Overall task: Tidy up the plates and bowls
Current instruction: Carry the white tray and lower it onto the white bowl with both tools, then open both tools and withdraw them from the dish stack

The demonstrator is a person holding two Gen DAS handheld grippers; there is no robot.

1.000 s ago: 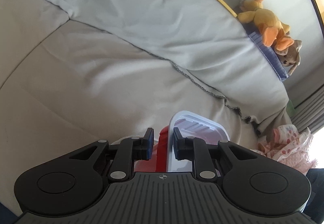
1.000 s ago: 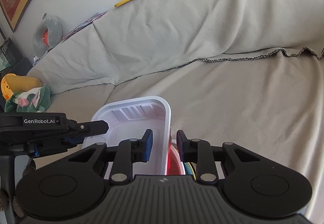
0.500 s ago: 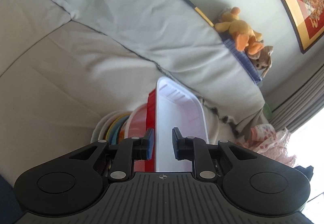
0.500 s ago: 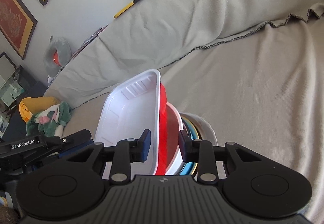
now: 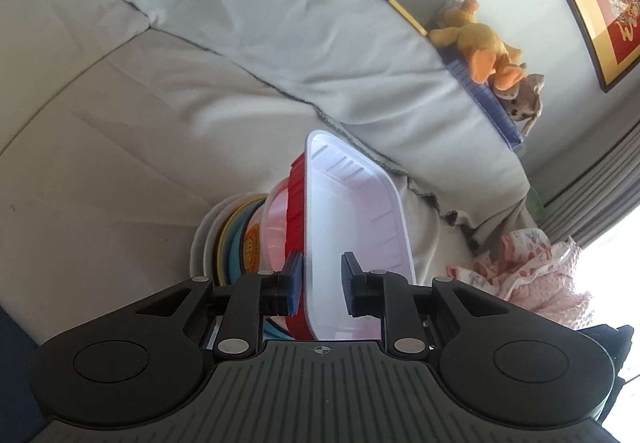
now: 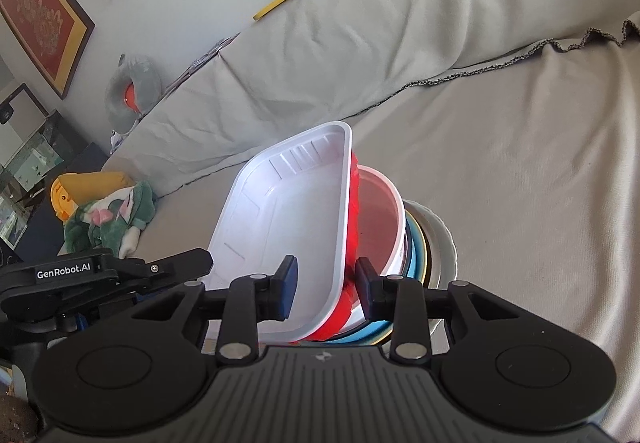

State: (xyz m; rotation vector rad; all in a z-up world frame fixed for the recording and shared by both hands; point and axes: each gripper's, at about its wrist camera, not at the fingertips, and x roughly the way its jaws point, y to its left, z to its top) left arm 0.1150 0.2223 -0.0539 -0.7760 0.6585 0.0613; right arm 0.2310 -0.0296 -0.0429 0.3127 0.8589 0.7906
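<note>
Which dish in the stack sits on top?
The white rectangular tray, the only white, straight-edged one, nested in the red tray; round bowls and plates lie underneath.

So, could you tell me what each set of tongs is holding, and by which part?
Both straddle opposite side rims of the stacked white tray and red tray; neither looks closed on them.

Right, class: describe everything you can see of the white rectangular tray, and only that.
The white tray is a shallow rectangular dish with rounded corners, a raised rim and moulded ribs on its inner walls; it looks like thin glossy plastic and is empty. It sits tilted on top of the stack, nested in a red container. The left claw and the right claw each straddle one long rim, one pad inside the tray. Whether the pads actually pinch the rim cannot be told.
</note>
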